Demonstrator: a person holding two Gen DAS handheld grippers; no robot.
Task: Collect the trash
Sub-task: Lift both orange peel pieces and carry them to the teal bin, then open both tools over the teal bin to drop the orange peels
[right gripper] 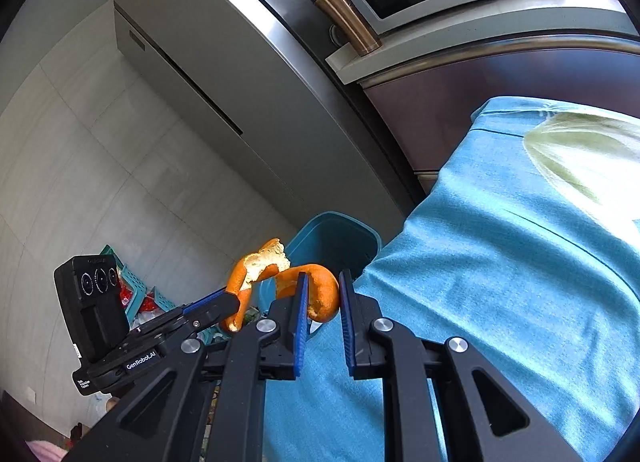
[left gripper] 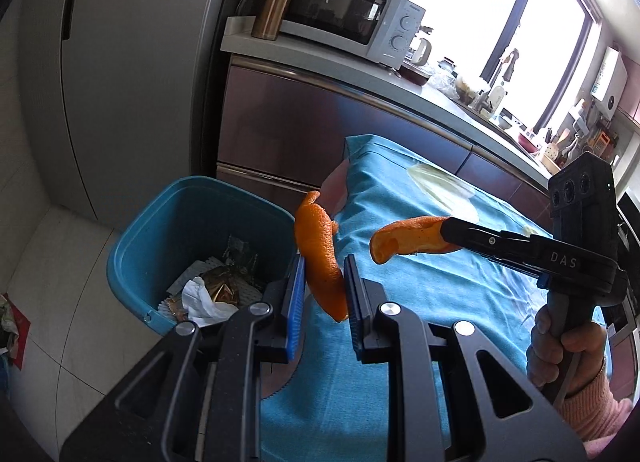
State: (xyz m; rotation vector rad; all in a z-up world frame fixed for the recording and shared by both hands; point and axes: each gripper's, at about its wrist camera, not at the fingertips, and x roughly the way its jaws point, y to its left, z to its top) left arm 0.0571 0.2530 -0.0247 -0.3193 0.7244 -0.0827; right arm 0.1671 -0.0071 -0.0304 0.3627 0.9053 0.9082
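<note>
My left gripper [left gripper: 323, 266] is shut on a long orange peel [left gripper: 320, 258], held in the air beside the table's left edge, just right of the blue trash bin [left gripper: 132, 246]. The bin holds crumpled paper and wrappers [left gripper: 208, 294]. My right gripper [right gripper: 323, 282] is shut on a second curled orange peel [right gripper: 320, 286] above the table edge; it shows in the left wrist view [left gripper: 444, 232] with its peel [left gripper: 408, 242]. The left gripper [right gripper: 236, 302] and its peel [right gripper: 256, 266] show in the right wrist view, with the bin [right gripper: 332, 238] behind them.
The table wears a blue cloth [left gripper: 420, 302] with a pale green leaf scrap [left gripper: 444, 182] at its far end. Behind stand a grey fridge [left gripper: 132, 62], a counter with a microwave [left gripper: 344, 18] and a bronze tumbler [left gripper: 276, 2]. Crates [right gripper: 136, 290] sit on the floor.
</note>
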